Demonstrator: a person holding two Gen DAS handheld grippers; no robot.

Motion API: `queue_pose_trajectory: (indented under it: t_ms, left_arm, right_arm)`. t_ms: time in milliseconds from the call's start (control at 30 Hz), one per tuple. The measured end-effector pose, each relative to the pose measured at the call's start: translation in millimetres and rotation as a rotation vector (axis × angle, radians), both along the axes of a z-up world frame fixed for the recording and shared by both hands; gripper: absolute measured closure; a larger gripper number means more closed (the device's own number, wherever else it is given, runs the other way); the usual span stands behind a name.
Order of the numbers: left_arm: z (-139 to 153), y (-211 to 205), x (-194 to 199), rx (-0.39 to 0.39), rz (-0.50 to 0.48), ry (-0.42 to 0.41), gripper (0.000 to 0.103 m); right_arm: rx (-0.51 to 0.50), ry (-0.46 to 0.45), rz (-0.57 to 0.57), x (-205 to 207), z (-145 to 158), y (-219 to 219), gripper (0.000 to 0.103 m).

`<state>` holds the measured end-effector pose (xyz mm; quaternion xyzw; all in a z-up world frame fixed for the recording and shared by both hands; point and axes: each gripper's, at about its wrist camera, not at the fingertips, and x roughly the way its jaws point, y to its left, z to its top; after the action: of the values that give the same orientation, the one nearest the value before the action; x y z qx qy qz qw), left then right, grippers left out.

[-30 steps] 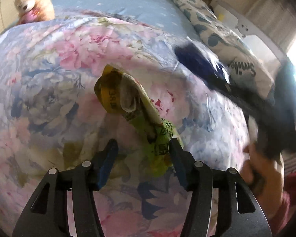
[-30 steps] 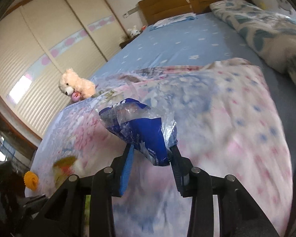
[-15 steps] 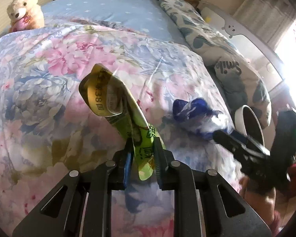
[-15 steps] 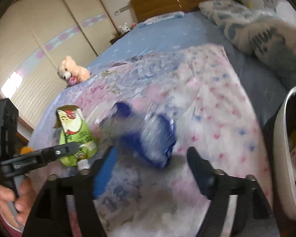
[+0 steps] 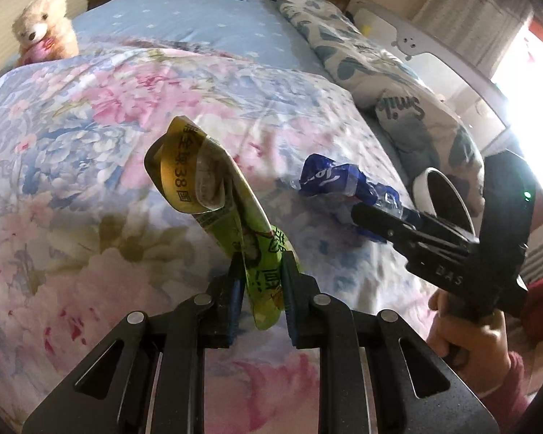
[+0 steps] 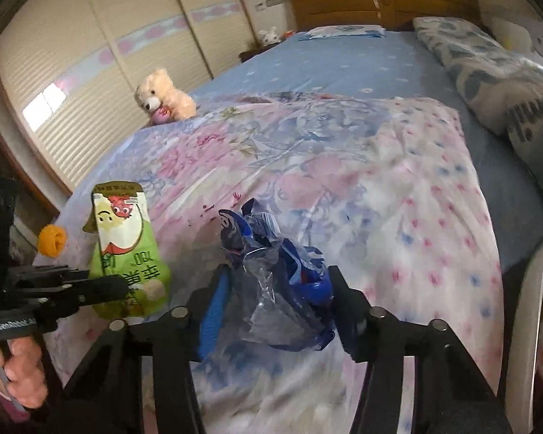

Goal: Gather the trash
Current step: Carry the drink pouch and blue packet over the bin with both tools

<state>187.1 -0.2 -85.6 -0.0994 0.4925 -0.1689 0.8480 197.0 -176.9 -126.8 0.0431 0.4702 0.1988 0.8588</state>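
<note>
Two wrappers: left tool point(image 5: 260, 282) clamps the green packet point(image 5: 235, 224); right tool point(image 6: 277, 296), just narrowing, brackets the blue wrapper point(image 6: 282, 282), contact unclear; white bin point(image 5: 449, 199) half hidden

Bedroom. Bed point(image 6: 344, 68) with blue dotted sheet, wooden headboard point(image 6: 380, 3) against the far wall. Floral pink-and-blue quilt point(image 5: 90, 144) over the near half. Leaf-print pillows point(image 5: 380, 72) along one side. Slatted cream wardrobe doors point(image 6: 90, 65) with a pink-patterned band. Teddy bear point(image 6: 163, 97) at the bed's edge. Strong daylight from a curtained window point(image 5: 470, 11).
</note>
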Motion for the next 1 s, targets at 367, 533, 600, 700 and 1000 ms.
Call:
queue_pose_trajectory:
  t_ms: [367,533,600,700,1000]
  left_arm:
    - [5,-59,-22,0.024,-0.148,-0.023,0.085]
    - [7,-90,-29,0.048,-0.222,-0.033,0.085]
    - [8,-102,-31,0.058,-0.247,-0.04,0.085]
    - [11,-116,-33,0.069,-0.275,-0.052,0.085]
    - [19,-152,-36,0.09,-0.336,-0.076,0.085]
  right_arm:
    - [0.117,-0.075,-0.229,-63,34,-62,0.052]
    - [0.129,-0.088,-0.318,-83,41,-91,0.052]
    - [0.135,-0.092,-0.346,-88,42,-99,0.052]
    - [0.138,-0.099,-0.381,-96,43,-111,0.052]
    - [0.146,-0.124,-0.452,-112,50,-138,0.052]
